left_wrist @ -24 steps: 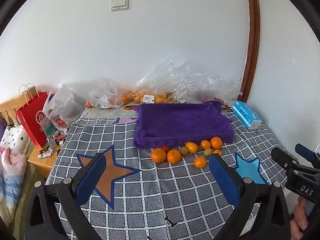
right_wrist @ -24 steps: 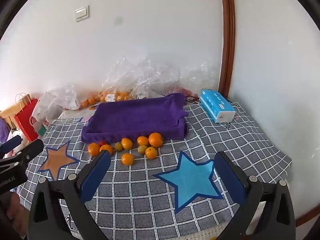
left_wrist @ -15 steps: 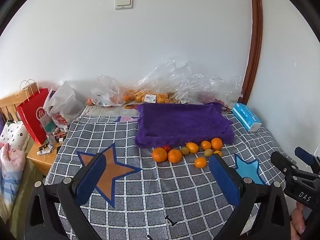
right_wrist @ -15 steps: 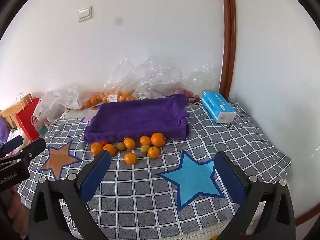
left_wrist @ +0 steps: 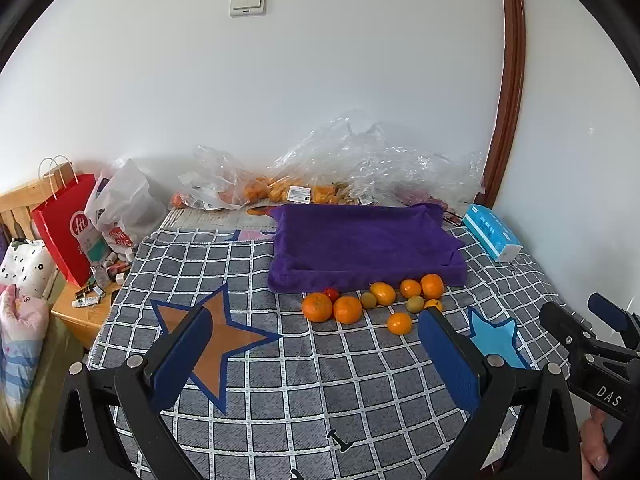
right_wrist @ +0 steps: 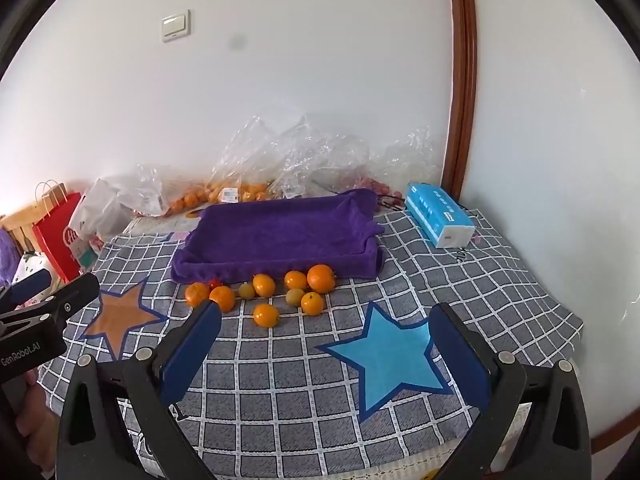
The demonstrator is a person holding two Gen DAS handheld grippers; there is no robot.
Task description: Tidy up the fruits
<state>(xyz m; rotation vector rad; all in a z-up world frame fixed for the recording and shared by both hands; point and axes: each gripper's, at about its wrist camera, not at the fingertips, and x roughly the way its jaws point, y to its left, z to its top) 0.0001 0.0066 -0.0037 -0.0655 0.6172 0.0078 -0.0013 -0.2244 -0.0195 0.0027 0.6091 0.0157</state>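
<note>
Both grippers hang above the near edge of the bench [left_wrist: 256,396], a surface under a grey checked cloth with stars on it. The left gripper [left_wrist: 316,356] has its jaws spread as wide as they go, blue pads well apart, nothing between them but cloth and the orange star [left_wrist: 216,332] below. The right gripper [right_wrist: 324,348] is the same story: jaws wide open, holding nothing, the blue star [right_wrist: 390,360] lying under its right finger.

And the fruit! A loose cluster of oranges [right_wrist: 264,285] sits out in the middle of the bench, right against the near wall of the purple tray [right_wrist: 280,236]. In that bunch there is a big orange [right_wrist: 321,278] at the right end, a lone orange [right_wrist: 266,315] nearest the grippers, a couple of small greenish fruits [right_wrist: 294,297], and a little red one [right_wrist: 215,282] tucked at the tray's wall. None of it is in the tray; the towel-lined inside shows only purple.

Along the far edge, by the wall, clear plastic bags [left_wrist: 360,168] are piled up with more oranges inside. A blue tissue pack [right_wrist: 440,216] lies toward the far right corner, just right of the tray. Off the left edge stands a red paper bag [left_wrist: 66,228] beside a white plastic one.
</note>
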